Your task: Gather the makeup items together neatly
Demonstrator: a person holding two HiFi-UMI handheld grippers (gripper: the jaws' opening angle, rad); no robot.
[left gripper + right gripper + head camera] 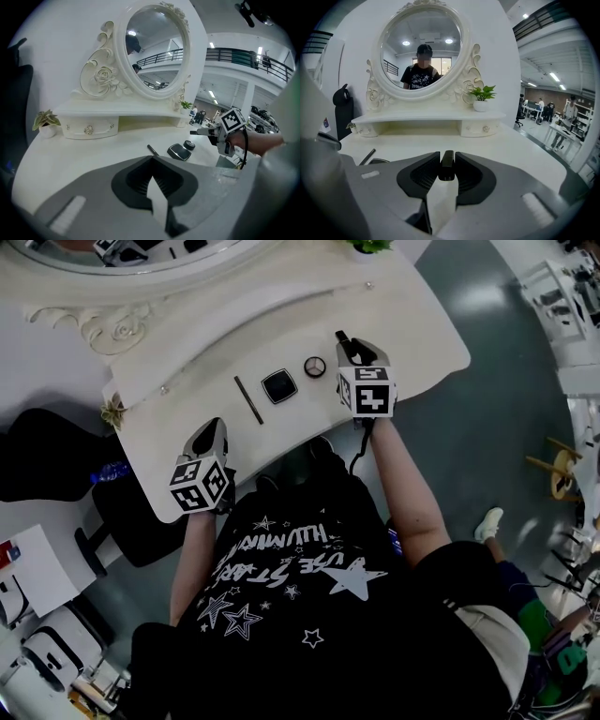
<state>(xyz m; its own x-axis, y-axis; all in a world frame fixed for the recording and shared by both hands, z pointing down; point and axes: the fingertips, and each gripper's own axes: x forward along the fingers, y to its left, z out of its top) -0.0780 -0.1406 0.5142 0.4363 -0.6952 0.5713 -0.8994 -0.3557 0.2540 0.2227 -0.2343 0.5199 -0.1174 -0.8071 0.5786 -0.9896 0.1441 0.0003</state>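
Note:
Three makeup items lie on the white vanity table (403,315): a thin dark pencil (248,399) (152,150), a black square compact (279,386) (179,152) and a small round compact (315,367) (189,145). My right gripper (345,341) (446,171) hovers just right of the round compact, shut on a slim black tube (446,165) that stands between its pads. My left gripper (214,427) (152,159) is near the table's front left edge, short of the pencil. Its jaws meet at the tips with nothing between them.
An oval mirror (421,47) in a carved white frame stands at the back over a shelf with small drawers (89,129). A potted plant (482,98) sits on the shelf's right end, a smaller plant (46,123) at the left. A black chair (37,456) is left of the table.

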